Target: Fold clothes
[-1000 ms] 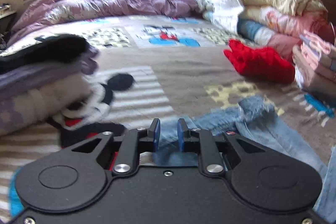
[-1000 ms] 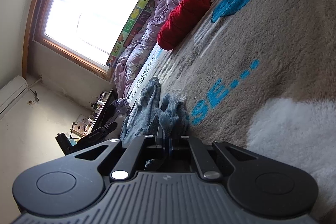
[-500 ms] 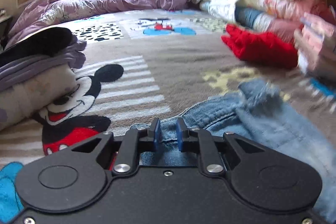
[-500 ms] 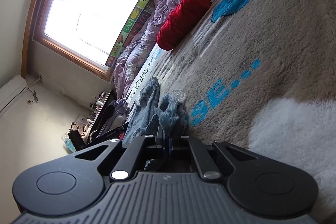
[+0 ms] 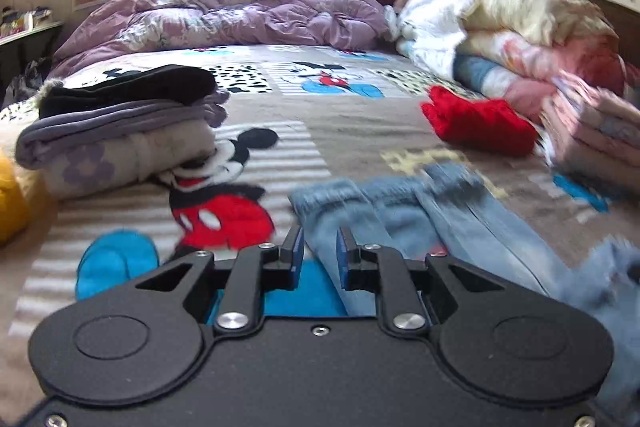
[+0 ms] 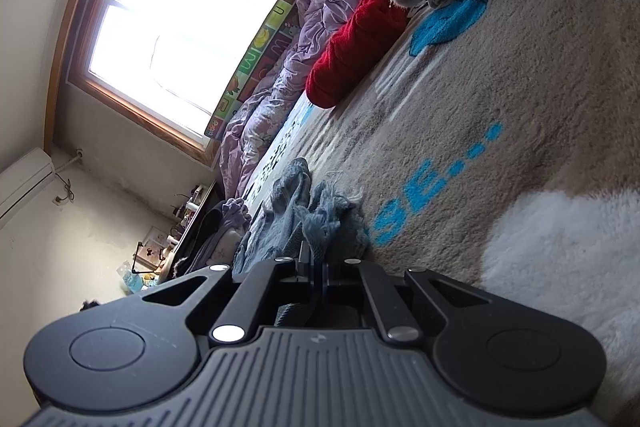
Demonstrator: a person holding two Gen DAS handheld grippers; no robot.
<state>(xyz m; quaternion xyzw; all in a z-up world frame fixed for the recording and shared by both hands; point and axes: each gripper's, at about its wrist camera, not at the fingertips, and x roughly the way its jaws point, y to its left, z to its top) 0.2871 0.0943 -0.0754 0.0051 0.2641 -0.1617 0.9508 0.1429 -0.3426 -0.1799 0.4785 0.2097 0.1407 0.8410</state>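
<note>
Light blue jeans (image 5: 400, 211) lie stretched over the cartoon-print blanket (image 5: 312, 143) on the bed. My left gripper (image 5: 320, 251) is shut on one end of them, and a fold of denim fills the narrow gap between its blue pads. In the right wrist view the jeans (image 6: 296, 211) bunch up with a frayed hem just ahead of my right gripper (image 6: 316, 265). It lies tilted low over the blanket (image 6: 520, 107), and its fingers are pressed together on the denim edge.
A pile of folded clothes (image 5: 120, 131) sits at the left, with something yellow (image 5: 10, 203) beside it. A red knit garment (image 5: 480, 127) and a pink folded stack (image 5: 592, 135) lie at the right. Rolled bedding (image 5: 520, 39) and a purple duvet (image 5: 240, 19) line the far side.
My left gripper has swung to the left and pulled back, dragging its end of the jeans along; the folded pile now sits further into view. The right gripper has not moved.
</note>
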